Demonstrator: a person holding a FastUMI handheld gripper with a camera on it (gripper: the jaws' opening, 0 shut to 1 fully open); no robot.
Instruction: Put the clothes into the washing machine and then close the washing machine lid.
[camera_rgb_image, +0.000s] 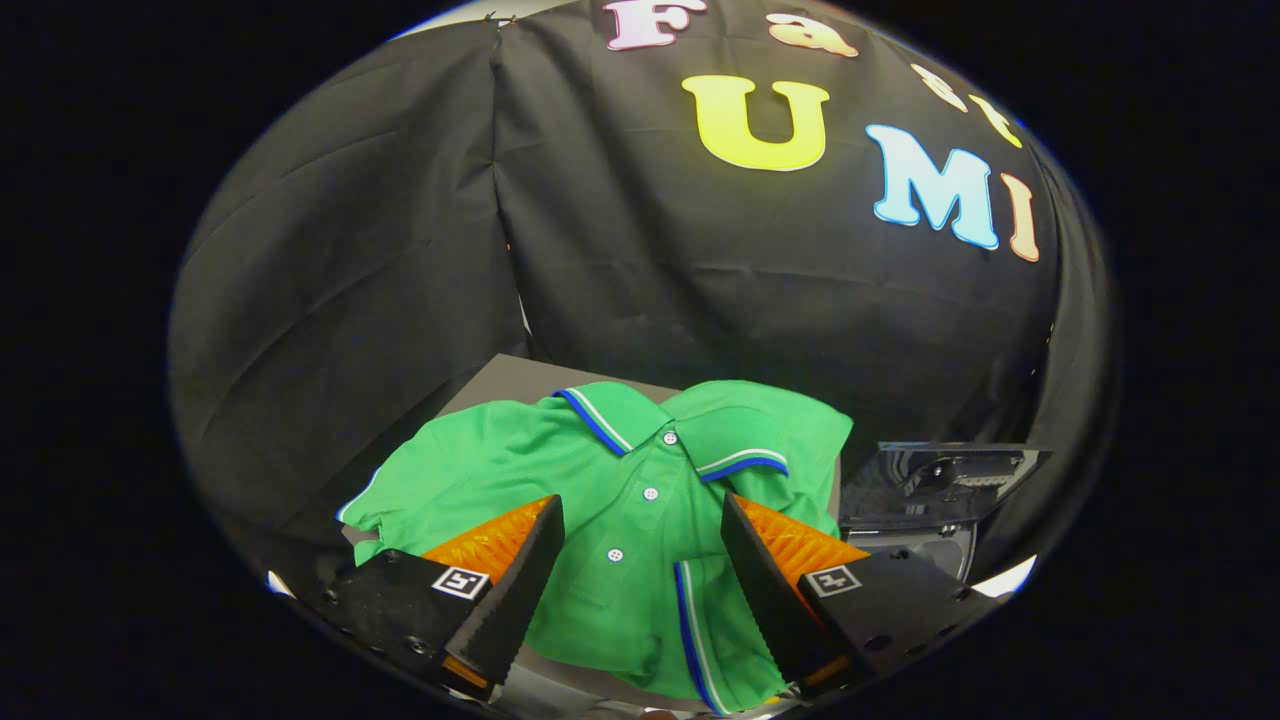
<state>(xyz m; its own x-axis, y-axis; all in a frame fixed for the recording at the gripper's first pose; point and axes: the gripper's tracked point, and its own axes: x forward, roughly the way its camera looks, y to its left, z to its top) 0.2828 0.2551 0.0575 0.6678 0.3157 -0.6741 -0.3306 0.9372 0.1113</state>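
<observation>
A green polo shirt (610, 500) with blue-and-white trim on its collar and hem lies spread on a grey tabletop (500, 378). Its buttoned placket runs straight between my fingers. My gripper (642, 520) is open and hovers over the shirt's lower half, one finger on each side of the placket, nothing pinched between them. To the right of the shirt, just past my right finger, stands the washing machine (920, 500) with its dark glossy lid (940, 475) raised. I cannot see into the drum.
Black cloth walls close the booth behind the table and on the left. The table's far left corner shows bare grey beyond the shirt's collar. The washing machine stands hard against the table's right side.
</observation>
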